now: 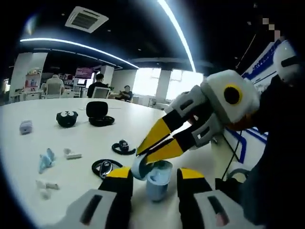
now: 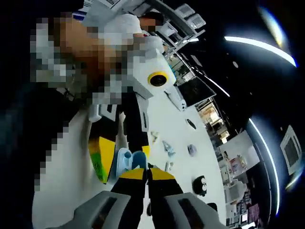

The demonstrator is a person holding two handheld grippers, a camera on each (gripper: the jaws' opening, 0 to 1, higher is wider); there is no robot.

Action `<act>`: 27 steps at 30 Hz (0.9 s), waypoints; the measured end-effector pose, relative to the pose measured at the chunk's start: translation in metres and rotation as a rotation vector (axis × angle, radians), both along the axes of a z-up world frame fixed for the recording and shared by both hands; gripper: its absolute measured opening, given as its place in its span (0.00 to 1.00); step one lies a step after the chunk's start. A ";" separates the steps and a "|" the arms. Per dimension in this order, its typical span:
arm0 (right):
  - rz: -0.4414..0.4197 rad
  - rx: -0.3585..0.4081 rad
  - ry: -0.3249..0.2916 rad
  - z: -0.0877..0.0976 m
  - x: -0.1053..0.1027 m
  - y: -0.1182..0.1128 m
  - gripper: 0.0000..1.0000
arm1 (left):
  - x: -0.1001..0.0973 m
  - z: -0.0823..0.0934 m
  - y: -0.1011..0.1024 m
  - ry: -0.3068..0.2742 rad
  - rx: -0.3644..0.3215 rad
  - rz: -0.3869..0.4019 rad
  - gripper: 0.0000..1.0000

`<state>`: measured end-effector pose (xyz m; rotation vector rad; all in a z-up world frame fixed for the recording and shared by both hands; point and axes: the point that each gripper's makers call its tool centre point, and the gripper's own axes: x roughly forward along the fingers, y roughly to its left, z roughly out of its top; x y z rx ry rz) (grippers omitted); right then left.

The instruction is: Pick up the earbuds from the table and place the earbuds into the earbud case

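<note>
Our left gripper (image 1: 155,177) clamps the open light-blue earbud case (image 1: 157,183) between its jaws. Our right gripper (image 2: 147,172), jaws nearly together, dips its tips into the case (image 2: 127,160); whether they pinch an earbud we cannot tell. We judge placement underway; white earbuds (image 1: 72,154) remain on the table (image 1: 143,119). No legible writing.

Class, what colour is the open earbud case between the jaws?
Light blue; the case shows best in the left gripper view.
</note>
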<state>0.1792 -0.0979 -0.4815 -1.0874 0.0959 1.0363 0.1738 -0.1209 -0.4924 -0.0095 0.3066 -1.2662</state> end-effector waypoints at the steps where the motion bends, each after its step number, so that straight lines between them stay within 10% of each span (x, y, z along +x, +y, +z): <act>1: 0.010 -0.002 -0.009 0.000 0.000 0.002 0.01 | 0.001 -0.001 0.001 -0.003 0.005 0.001 0.36; 22: 0.059 -0.020 -0.101 0.005 0.000 0.006 0.02 | -0.005 -0.015 0.000 -0.027 0.099 -0.027 0.21; 27: 0.020 0.045 -0.029 0.007 -0.002 0.005 0.03 | -0.006 -0.015 0.000 -0.043 0.113 -0.027 0.21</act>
